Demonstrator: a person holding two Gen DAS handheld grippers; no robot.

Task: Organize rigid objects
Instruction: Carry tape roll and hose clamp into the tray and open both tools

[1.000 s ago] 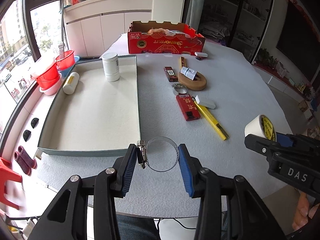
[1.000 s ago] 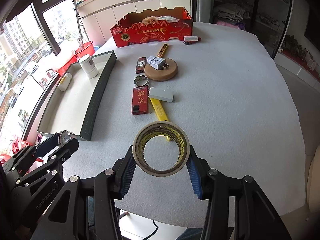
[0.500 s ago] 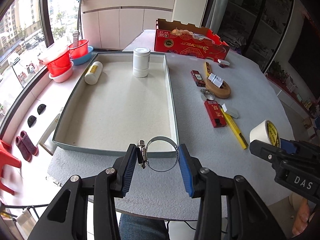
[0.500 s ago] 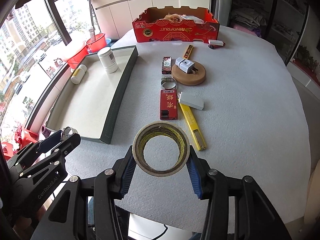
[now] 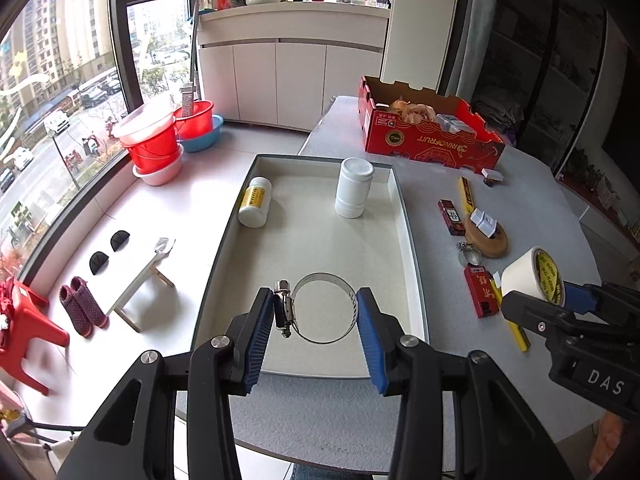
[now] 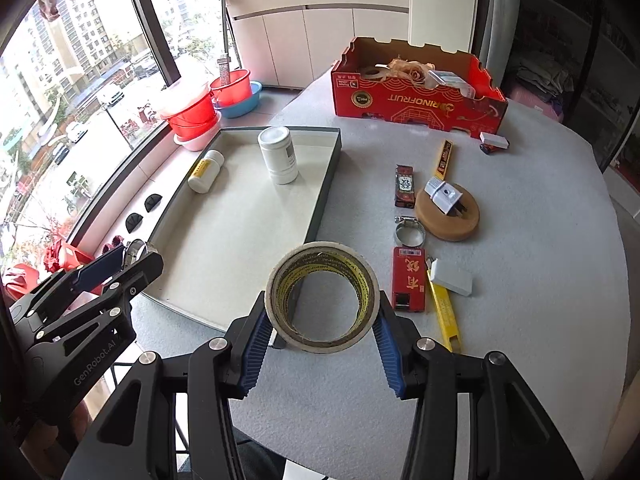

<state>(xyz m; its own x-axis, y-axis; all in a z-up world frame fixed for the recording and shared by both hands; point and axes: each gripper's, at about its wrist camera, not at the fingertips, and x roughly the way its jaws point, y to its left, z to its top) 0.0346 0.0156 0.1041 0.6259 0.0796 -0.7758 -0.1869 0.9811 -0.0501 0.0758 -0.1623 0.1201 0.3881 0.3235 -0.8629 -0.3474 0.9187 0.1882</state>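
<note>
Your left gripper (image 5: 316,312) clamps a hose clamp (image 5: 323,307) above the tray (image 5: 404,216); your right gripper (image 6: 320,316) clamps a tape roll (image 6: 323,296), its lower rim hidden.

You get bright, even daylight from the windows (image 5: 60,92) on the left, which leaves only soft shadows on the worktop (image 6: 520,280). Both fisheye views bend hard toward dark vignetted corners. The right-hand shelving sits dim. A red stool (image 5: 24,332) at the left wrist view's edge looks smeared; the centre stays sharp.
</note>
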